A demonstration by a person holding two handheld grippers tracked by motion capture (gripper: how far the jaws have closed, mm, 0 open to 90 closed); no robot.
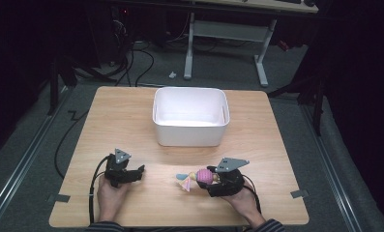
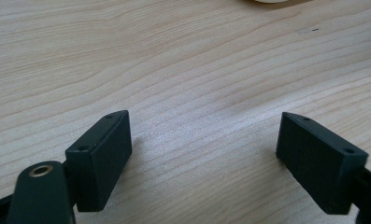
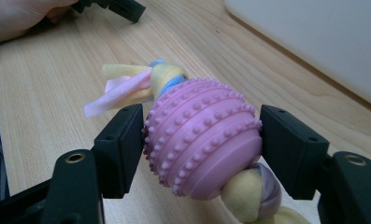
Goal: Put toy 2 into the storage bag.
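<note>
Light wood tabletop [image 1: 131, 121] in a dark room, white bin [image 1: 190, 116] at centre back. Right gripper [image 3: 202, 149]: fingers [image 3: 120, 149] closed on the pink studded ball of a knotted rope toy [image 3: 204, 140], near the front edge, probably just above the surface. Left gripper [image 2: 204, 154]: fingers spread, empty. Risk: the rounded ball could roll out of the flat pads, since the knots hang free.

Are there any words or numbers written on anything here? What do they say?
No words, numbers or signs can be read anywhere.
The pink knobbly toy, held in the right gripper: plain, only bumps and ridges.
The white tub: plain walls, no label in view.
The left gripper, open over the wooden table: plain black, no markings.
</note>
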